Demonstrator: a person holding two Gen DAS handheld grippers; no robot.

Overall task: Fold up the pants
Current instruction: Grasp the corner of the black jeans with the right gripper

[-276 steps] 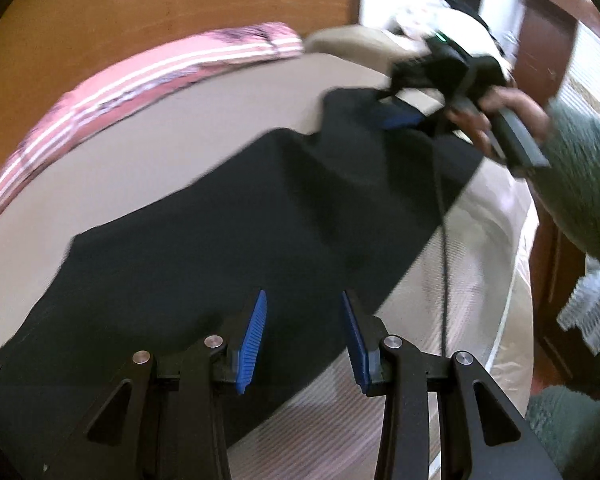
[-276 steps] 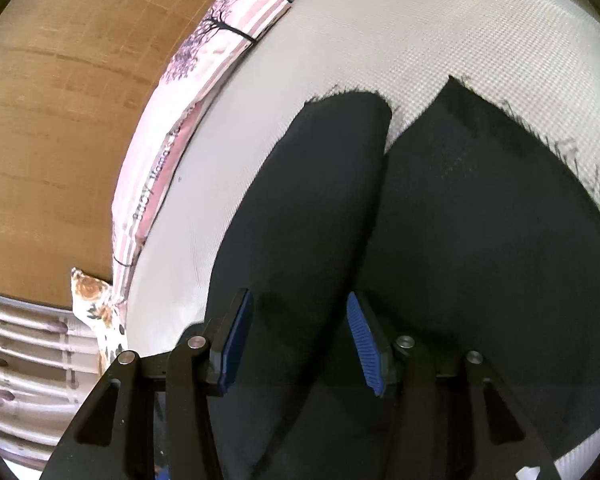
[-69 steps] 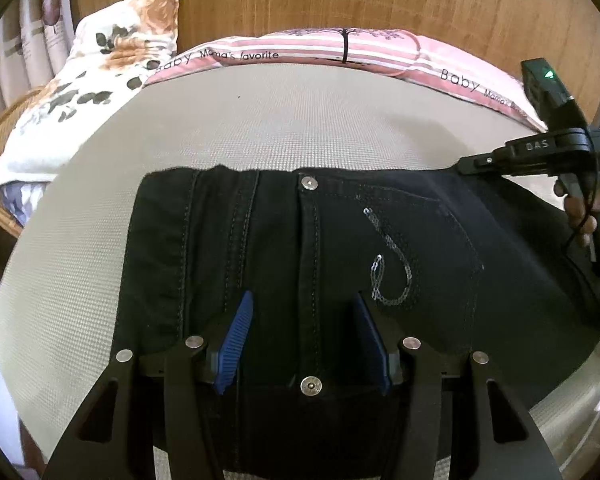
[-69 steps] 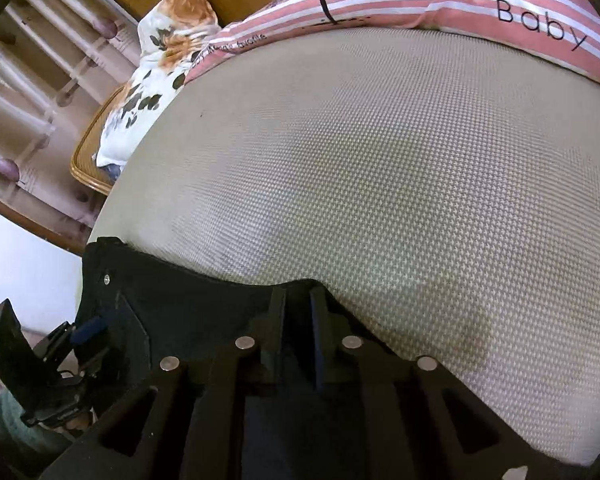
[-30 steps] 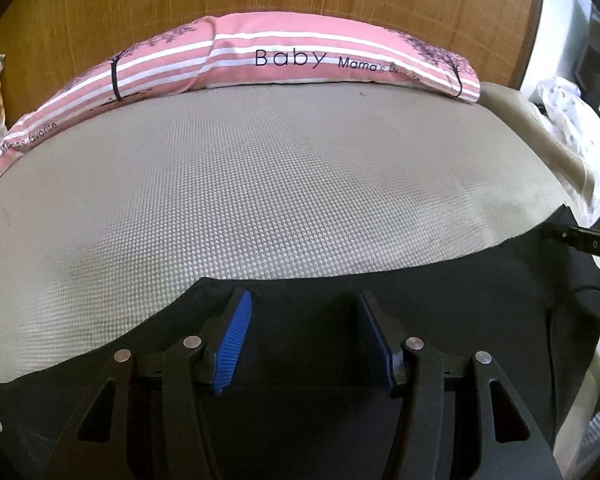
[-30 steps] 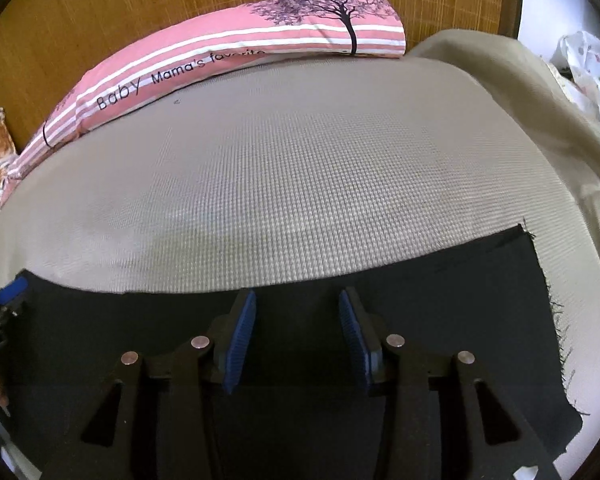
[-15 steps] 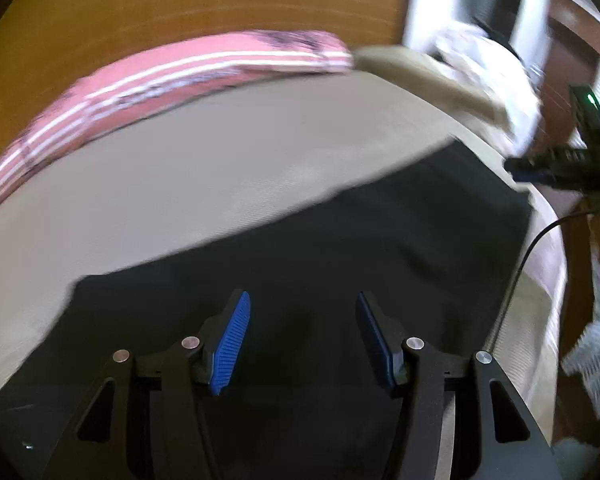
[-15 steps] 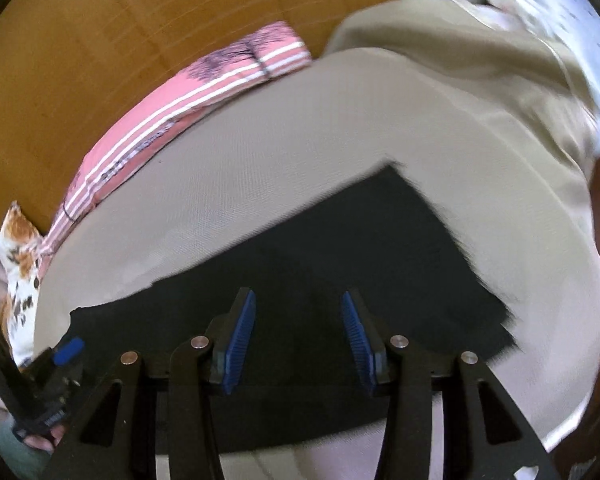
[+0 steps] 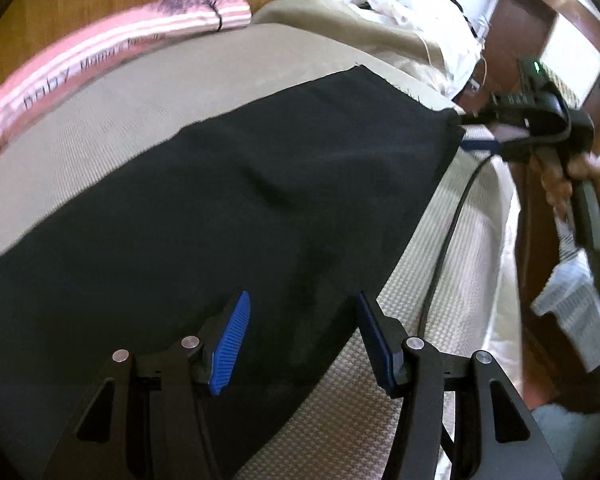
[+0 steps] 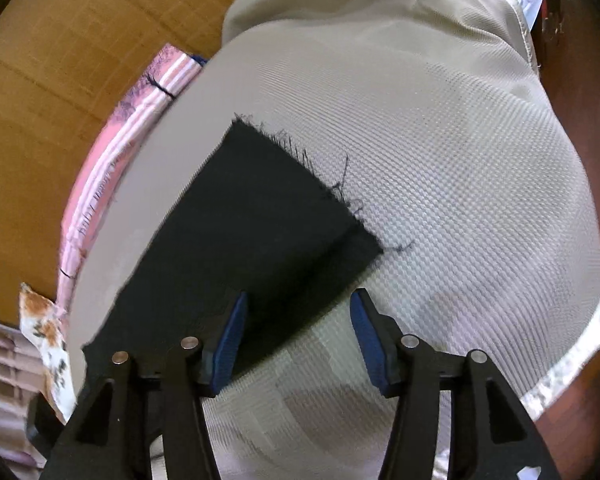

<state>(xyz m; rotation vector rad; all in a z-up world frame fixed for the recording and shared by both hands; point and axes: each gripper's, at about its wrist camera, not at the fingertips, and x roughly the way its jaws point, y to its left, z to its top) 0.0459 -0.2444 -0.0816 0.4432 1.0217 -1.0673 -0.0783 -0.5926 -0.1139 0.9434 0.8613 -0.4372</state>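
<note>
The pants (image 9: 228, 200) lie flat along the bed (image 9: 432, 320), frayed hem toward the pillow (image 9: 112, 48). Soft, limp denim: pinch both hem corners. Left gripper (image 9: 302, 332) gapes empty; right gripper (image 10: 296, 332), just widened, holds nothing.

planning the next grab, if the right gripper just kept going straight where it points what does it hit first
Most likely the near long edge of the black pants, close to the frayed hem, or the beige bed cover right beside it. The right gripper has open, empty jaws straddling that edge. Depth is hard to judge.
</note>
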